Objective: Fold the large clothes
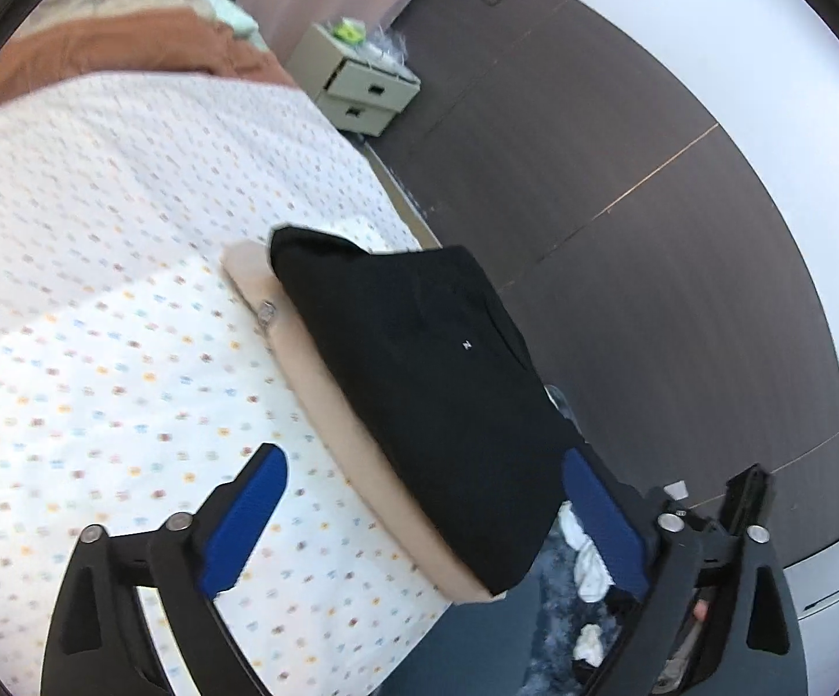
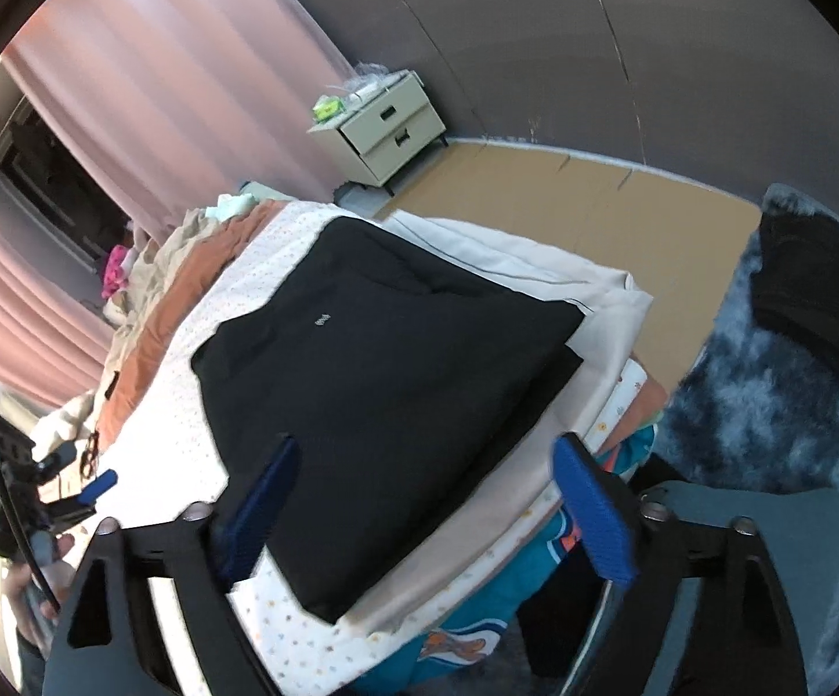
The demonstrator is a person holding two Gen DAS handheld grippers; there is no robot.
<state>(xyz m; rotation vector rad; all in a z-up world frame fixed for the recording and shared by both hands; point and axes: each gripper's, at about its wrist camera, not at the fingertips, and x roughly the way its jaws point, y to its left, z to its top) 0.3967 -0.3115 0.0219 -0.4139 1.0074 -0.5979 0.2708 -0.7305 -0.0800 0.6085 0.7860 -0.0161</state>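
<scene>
Both claws spread wide and empty above the folded black garment [image 2: 384,377] on the bed [image 1: 100,290].

The black garment lies flat on a beige folded cloth [image 1: 326,400] at the bed's corner, not touched by either claw. From the left claw [image 1: 425,528] it runs ahead and rightward, long axis slanting away along the bed's edge. From the right claw [image 2: 425,510] it lies straight ahead, near edge between the open jaws but below them. The right claw looks nearer and squarer to it, so it seems better placed for any next hold.
</scene>
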